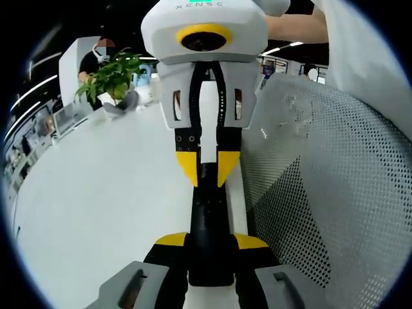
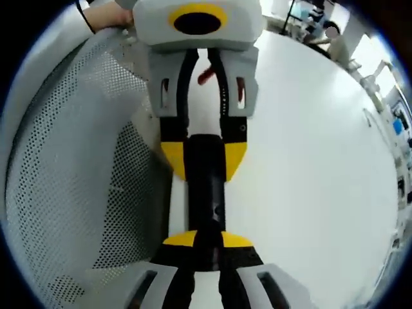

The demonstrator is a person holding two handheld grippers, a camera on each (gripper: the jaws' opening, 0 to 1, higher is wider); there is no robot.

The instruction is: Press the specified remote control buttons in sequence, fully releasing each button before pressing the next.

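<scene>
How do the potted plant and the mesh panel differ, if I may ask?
The potted plant is green and leafy; the mesh panel is white and perforated. The plant stands far across the white table; the panel runs right beside the remote.

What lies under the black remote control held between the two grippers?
The white table lies under the remote. Both the left gripper and right gripper clamp its ends, hiding those parts. A mesh basket sits beside it.
</scene>
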